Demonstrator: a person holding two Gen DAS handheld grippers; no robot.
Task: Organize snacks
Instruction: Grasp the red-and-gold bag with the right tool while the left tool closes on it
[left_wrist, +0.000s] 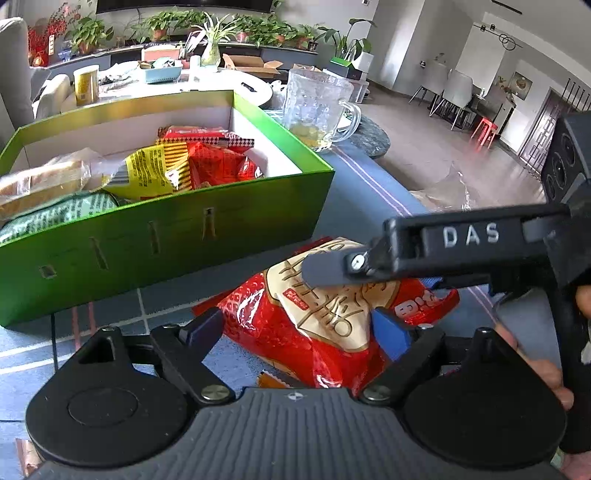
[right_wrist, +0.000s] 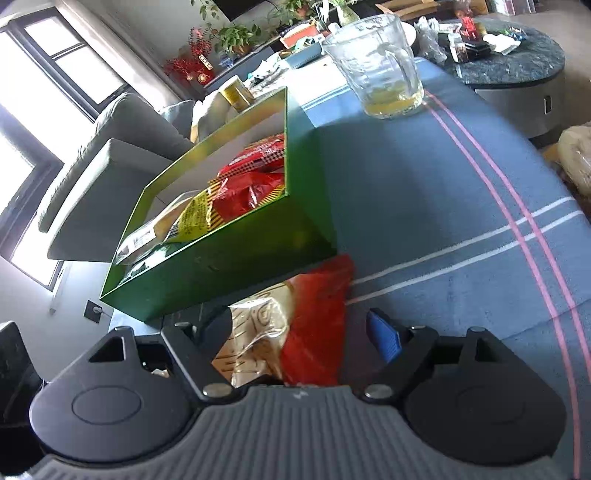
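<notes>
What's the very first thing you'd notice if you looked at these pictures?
The big bright green box jumps out first: it sits on the blue striped tablecloth and is piled with snack packets. Right in front of it lies a shiny red snack bag, between the open fingers of the left hand-held gripper, with the right hand-held gripper around it too. Behind the box stands a glass mug with a little yellow drink at the bottom.

Bright daylight floods in from blown-out windows (right_wrist: 40, 122) far left of the right gripper (right_wrist: 299, 332); straight lines bow at both fisheye edges, and the distant room looks soft.
</notes>
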